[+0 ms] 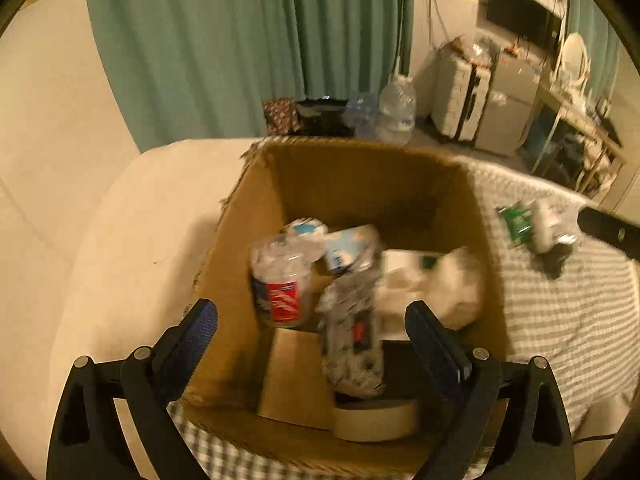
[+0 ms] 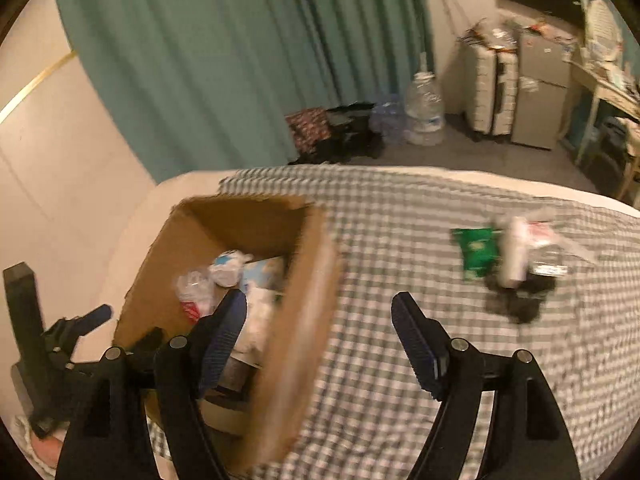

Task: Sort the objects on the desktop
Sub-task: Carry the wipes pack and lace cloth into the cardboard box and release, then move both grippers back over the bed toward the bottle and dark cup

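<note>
An open cardboard box stands on a checked cloth. Inside lie a crushed plastic bottle with a red label, a crumpled grey wrapper, white paper and a tape roll. My left gripper is open and empty above the box. My right gripper is open and empty over the box's right wall. On the cloth to the right lie a green packet, a white bottle and a black item; they also show in the left wrist view.
The left gripper's body shows at the left of the right wrist view. Green curtains hang behind. Water jugs, a suitcase and a small fridge stand on the floor beyond the bed.
</note>
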Motion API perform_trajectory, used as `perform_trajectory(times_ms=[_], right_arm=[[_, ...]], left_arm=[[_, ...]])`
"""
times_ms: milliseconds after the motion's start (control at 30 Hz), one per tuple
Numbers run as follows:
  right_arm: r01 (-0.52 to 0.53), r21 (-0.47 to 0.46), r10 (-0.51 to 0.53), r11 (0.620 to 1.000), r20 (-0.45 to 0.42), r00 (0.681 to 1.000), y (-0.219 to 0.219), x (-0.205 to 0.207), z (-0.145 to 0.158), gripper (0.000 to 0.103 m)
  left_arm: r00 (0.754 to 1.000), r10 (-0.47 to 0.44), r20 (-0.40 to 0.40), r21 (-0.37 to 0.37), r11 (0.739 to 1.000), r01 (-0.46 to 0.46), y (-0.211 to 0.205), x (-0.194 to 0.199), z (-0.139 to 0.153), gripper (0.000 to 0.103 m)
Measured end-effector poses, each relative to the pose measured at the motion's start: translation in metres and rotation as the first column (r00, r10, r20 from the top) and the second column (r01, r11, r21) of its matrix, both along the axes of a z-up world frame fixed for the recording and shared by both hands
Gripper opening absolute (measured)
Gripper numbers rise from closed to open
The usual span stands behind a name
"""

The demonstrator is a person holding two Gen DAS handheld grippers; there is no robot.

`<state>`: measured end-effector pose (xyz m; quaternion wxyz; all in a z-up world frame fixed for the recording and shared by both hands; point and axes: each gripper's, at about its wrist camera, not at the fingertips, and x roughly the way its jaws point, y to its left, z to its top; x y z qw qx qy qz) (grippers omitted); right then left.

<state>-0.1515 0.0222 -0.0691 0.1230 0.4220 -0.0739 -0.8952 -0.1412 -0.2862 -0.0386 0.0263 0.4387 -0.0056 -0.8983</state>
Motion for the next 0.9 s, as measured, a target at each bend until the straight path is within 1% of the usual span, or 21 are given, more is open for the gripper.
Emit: perform_trajectory(times_ms=[67,200,233,267,333,433,500,567,600,633,800,900], right_arm=[[0.029,0.002,-0.029,1.0,-0.016,0.999,0.023,0.012,0.01,0.075],[0.094,0.034,-0.091,0.995,-0.062,0.994,0.073,0.042,0.028,0.076],[0.108,0.039,-0.105,0.993,-0.072,0.992,0.084,0.049,0.031,0.077],[0.121,0.042,-0.118,0.992,-0.079,0.99,0.094,0.055,0.033,0.08],[0.159,0.038,-0.155,0.987,-0.088,0.984,0.121,0.069,0.035,0.08],[0.201,0.032,-0.197,0.979,-0.089,0.976,0.155,0.08,0.034,0.08],[0.223,0.018,-0.221,0.975,-0.081,0.972,0.176,0.085,0.028,0.082],[0.216,-0.025,-0.217,0.976,-0.035,0.976,0.193,0.087,0.017,0.084],[0.224,-0.057,-0.225,0.973,-0.016,0.974,0.203,0.088,0.008,0.084],[0.238,-0.066,-0.239,0.969,-0.01,0.971,0.209,0.088,0.002,0.084],[0.279,-0.07,-0.277,0.958,0.034,0.96,0.229,0.081,-0.034,0.084],[0.285,-0.049,-0.285,0.957,0.011,0.958,0.229,0.075,-0.051,0.084]], left_arm=[[1.0,-0.006,-0.031,0.023,1.0,0.007,0.012,0.003,0.017,0.099],[0.998,-0.022,-0.054,0.036,0.999,0.024,0.039,0.013,0.037,0.101],[0.998,-0.033,-0.059,0.043,0.998,0.035,0.046,0.016,0.041,0.101],[0.996,-0.042,-0.077,0.054,0.997,0.046,0.055,0.022,0.046,0.101],[0.995,-0.046,-0.093,0.062,0.997,0.052,0.067,0.029,0.051,0.102],[0.993,-0.058,-0.1,0.061,0.996,0.064,0.091,0.037,0.051,0.103],[0.992,-0.041,-0.116,0.051,0.998,0.047,0.107,0.039,0.047,0.103],[0.991,-0.034,-0.131,0.065,0.997,0.043,0.122,0.036,0.036,0.103],[0.991,-0.032,-0.133,0.072,0.997,0.042,0.126,0.035,0.031,0.103],[0.991,-0.03,-0.13,0.079,0.996,0.04,0.132,0.031,0.025,0.103],[0.993,-0.049,-0.11,0.094,0.994,0.06,0.168,0.014,-0.01,0.103],[0.993,-0.07,-0.1,0.087,0.993,0.079,0.189,0.007,-0.03,0.103]])
